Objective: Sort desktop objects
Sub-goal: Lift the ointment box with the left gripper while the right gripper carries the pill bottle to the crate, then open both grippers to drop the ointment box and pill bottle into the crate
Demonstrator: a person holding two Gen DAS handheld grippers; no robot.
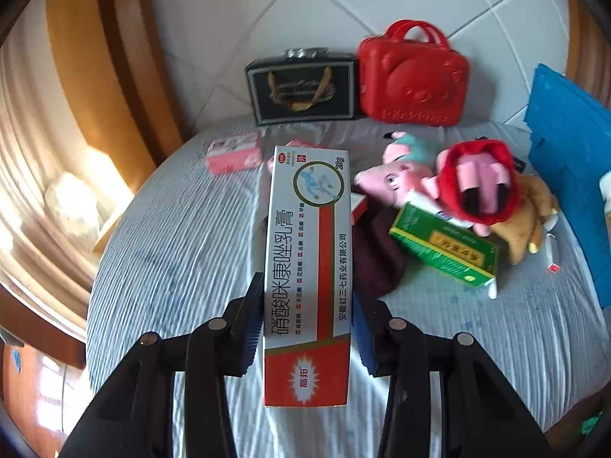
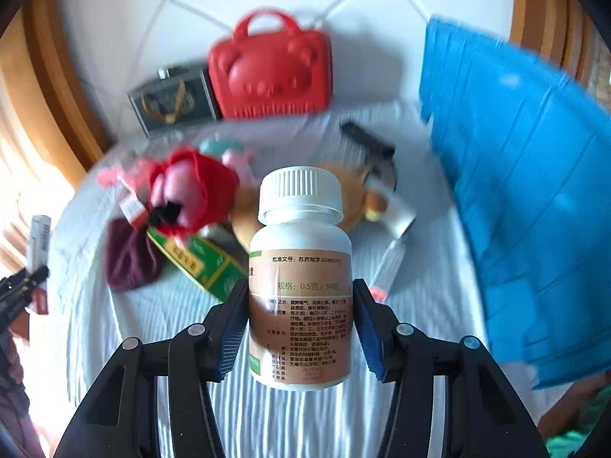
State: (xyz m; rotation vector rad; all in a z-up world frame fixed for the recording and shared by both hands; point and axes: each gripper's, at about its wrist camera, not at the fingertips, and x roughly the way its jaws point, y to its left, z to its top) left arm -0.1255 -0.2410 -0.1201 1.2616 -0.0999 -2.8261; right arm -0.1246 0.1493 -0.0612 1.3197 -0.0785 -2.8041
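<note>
My left gripper [image 1: 307, 316] is shut on a long white and red ointment box [image 1: 307, 267], held above the bed. My right gripper [image 2: 299, 316] is shut on a white pill bottle [image 2: 299, 286] with a brown label and ribbed cap, held upright above the bed. On the striped sheet lie a green medicine box [image 1: 443, 248], pink plush toys [image 1: 404, 175], one with a red hood [image 1: 477, 179], a brown plush [image 1: 530, 213], a dark red cloth [image 1: 378, 255] and a pink box [image 1: 233, 152].
A red bear-face case [image 1: 414, 76] and a black gift box [image 1: 301, 89] stand against the white headboard. A blue plastic bin [image 2: 515, 191] stands at the right. A black comb-like item [image 2: 366, 139] and a small tube [image 2: 389, 263] lie near it.
</note>
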